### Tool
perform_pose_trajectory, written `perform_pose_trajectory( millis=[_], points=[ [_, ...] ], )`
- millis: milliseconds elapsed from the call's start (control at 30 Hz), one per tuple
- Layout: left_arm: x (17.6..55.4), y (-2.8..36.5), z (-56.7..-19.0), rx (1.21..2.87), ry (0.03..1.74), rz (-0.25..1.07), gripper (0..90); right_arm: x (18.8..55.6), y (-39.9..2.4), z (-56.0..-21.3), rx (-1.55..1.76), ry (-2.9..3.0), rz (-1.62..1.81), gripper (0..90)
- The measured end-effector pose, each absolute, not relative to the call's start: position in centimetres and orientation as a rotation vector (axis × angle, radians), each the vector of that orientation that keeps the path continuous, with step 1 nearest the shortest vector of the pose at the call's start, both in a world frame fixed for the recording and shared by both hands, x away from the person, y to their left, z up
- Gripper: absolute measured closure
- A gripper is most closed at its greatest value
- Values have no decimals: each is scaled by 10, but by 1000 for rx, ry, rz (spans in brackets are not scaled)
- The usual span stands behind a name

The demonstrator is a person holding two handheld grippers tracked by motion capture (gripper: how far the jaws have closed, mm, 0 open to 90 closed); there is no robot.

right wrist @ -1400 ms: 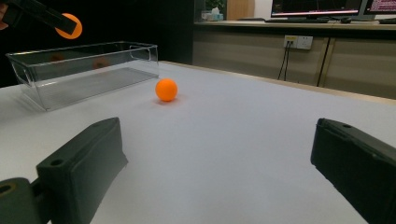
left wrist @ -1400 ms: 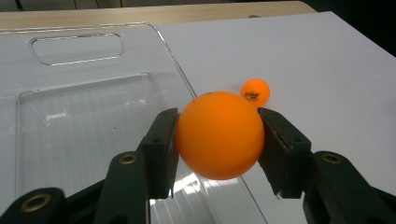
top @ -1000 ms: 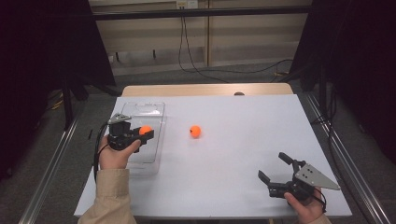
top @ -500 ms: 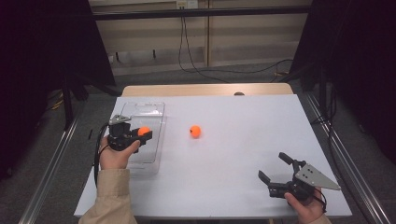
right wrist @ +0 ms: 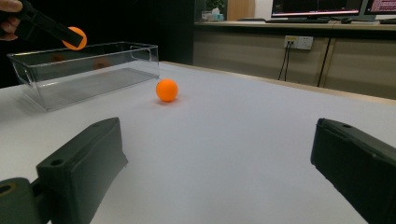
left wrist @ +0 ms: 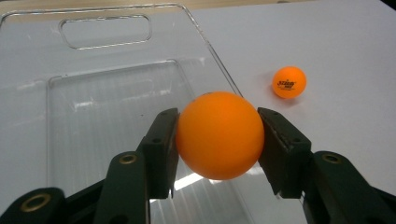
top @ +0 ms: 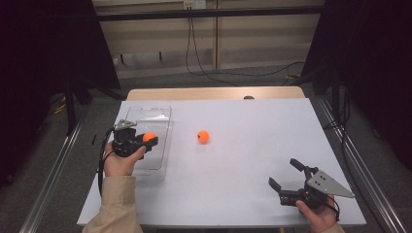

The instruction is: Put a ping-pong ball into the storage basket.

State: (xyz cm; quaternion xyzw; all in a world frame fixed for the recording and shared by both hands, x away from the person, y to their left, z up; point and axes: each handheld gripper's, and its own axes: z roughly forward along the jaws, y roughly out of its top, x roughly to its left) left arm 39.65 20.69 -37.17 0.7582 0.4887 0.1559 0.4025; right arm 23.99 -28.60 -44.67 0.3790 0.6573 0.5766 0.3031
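Note:
My left gripper (top: 149, 139) is shut on an orange ball (top: 148, 137) and holds it just above the clear plastic box (top: 145, 114) at the table's left. The left gripper view has the held ball (left wrist: 219, 135) pinched between both black pads over the box's right wall (left wrist: 212, 51). A second orange ball (top: 203, 136) (left wrist: 289, 82) (right wrist: 166, 90) lies on the white table to the right of the box. My right gripper (top: 286, 174) (right wrist: 219, 163) rests near the front right corner, open, with nothing between its fingers. The right gripper view has the held ball (right wrist: 74, 38) above the box (right wrist: 84, 70).
The white table (top: 252, 121) has a wooden strip along its far edge. Dark curtains stand on both sides, and cables run along the floor behind. A wide bare stretch of table lies between the two grippers.

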Motion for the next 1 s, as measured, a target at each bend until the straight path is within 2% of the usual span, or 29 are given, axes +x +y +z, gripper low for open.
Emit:
perform_pose_trajectory(
  millis=[1000],
  points=[
    [401, 216, -386, 1921, 1293, 424, 510, 240, -286, -446, 1005, 1741, 1528, 22]
  ],
)
